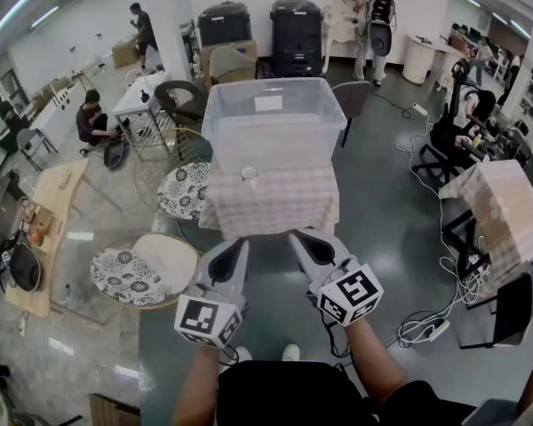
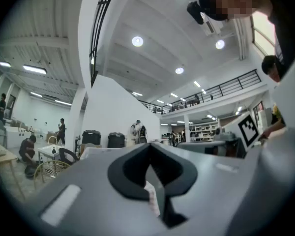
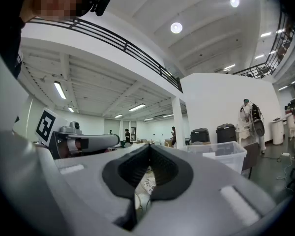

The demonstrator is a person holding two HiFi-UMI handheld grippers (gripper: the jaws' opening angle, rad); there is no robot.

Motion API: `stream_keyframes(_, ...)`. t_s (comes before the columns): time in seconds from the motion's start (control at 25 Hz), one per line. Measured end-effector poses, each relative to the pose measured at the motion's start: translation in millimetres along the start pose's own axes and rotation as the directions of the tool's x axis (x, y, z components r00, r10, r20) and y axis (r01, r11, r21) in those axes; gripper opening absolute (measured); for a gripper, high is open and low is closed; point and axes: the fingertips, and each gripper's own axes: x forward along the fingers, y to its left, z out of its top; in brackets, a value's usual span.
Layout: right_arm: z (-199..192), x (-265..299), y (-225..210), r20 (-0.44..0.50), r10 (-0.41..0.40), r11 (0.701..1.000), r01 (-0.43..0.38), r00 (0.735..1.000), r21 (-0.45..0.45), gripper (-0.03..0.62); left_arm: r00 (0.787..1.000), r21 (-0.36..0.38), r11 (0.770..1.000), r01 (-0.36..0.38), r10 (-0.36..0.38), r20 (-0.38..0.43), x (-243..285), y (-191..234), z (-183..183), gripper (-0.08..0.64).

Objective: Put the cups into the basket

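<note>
Two grippers, both clenched on nothing, which I hold level and side by side at the near edge of a small table (image 1: 275, 209) draped in beige checked cloth. My left gripper (image 1: 237, 246) has its jaw tips pressed together, and my right gripper (image 1: 303, 237) likewise; each gripper's own view shows only cloth and floor through the gap behind the tips.

One small white cup (image 1: 250, 174) stands upright, mouth up, ahead of both grippers and roughly midway between their lines, well apart from the tips. It sits just before the near wall of the large clear plastic bin (image 1: 275, 140), which serves as the basket; whether cup and bin touch I cannot tell. I see no other cup.

I judge the cup to be light and thin-walled, so it would dent or tip easily. The best hold is probably across its side wall a little below the rim, closed gently. Either gripper must open first, and the cup must clear the bin's tall rim.
</note>
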Motion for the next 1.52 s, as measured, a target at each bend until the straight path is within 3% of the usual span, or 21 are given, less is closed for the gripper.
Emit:
stream_keyframes(0.88,2.5,-4.2,-16.9,0.018,0.012,1.0,-0.012,1.0,0.023,0.002,1.0,-0.004,1.0,-0.015,0.015,0.006,10.4,-9.4,2.0,0.006)
stream_keyframes(1.52,-1.3,74.4,-48.1,0.019,0.01,1.0,-0.01,1.0,0.005,0.002,1.0,-0.023,1.0,-0.009,0.009,-0.019,61.4,64.2,-9.6,0.006)
